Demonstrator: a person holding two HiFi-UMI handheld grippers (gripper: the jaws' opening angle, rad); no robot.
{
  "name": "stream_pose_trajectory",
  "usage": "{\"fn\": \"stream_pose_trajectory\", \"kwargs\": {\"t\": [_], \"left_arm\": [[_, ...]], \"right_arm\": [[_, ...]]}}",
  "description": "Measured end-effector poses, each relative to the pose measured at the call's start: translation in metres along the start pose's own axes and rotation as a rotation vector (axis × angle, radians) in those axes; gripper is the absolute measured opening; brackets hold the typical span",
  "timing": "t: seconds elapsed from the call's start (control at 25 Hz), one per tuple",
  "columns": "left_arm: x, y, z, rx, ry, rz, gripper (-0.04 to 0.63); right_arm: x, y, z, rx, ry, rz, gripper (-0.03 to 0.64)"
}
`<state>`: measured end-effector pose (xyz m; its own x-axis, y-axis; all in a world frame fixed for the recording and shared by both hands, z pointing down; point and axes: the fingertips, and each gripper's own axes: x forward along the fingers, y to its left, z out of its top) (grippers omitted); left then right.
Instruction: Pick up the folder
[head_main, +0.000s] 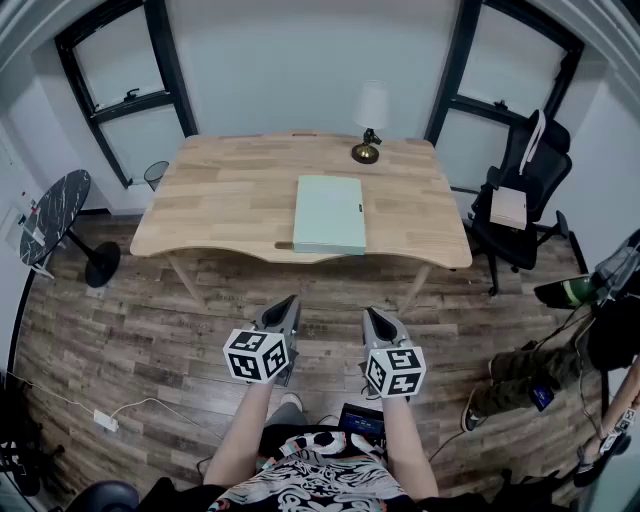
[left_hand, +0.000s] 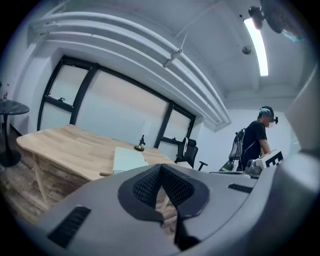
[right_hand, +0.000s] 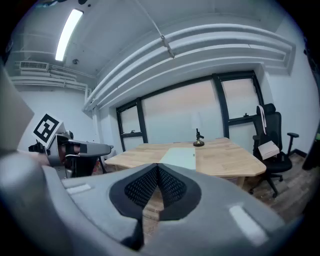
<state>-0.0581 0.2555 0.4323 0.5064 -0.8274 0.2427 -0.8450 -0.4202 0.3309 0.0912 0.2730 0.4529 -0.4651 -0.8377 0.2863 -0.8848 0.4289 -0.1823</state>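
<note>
A pale green folder (head_main: 330, 213) lies flat on the wooden table (head_main: 220, 200), near its front edge and a little right of centre. It also shows in the left gripper view as the folder (left_hand: 127, 160) and in the right gripper view as the folder (right_hand: 180, 157). My left gripper (head_main: 289, 301) and right gripper (head_main: 370, 312) hang side by side above the floor, well short of the table. Both are shut with nothing between the jaws, tips meeting at the left gripper (left_hand: 160, 166) and right gripper (right_hand: 157, 167).
A small lamp (head_main: 368, 125) stands at the table's far edge. A black office chair (head_main: 520, 200) with a box on its seat is to the right. A round dark side table (head_main: 55, 215) is at the left. A person (left_hand: 255, 142) stands off to the right.
</note>
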Motion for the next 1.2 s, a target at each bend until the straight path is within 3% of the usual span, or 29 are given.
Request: {"fn": "stream_pose_trajectory", "kwargs": {"t": [0.24, 0.4, 0.76, 1.2], "left_arm": [[0.004, 0.000, 0.002, 0.024, 0.015, 0.028, 0.008], [0.010, -0.005, 0.001, 0.043, 0.024, 0.029, 0.008], [0.028, 0.013, -0.003, 0.020, 0.031, 0.049, 0.008], [0.147, 0.095, 0.025, -0.013, 0.038, 0.098, 0.008]], "right_arm": [[-0.004, -0.004, -0.001, 0.011, 0.015, 0.003, 0.005], [-0.006, -0.010, 0.002, -0.038, 0.007, -0.003, 0.005], [0.011, -0.030, -0.002, -0.025, -0.004, -0.041, 0.005], [0.124, -0.096, 0.022, -0.092, 0.029, -0.128, 0.005]]}}
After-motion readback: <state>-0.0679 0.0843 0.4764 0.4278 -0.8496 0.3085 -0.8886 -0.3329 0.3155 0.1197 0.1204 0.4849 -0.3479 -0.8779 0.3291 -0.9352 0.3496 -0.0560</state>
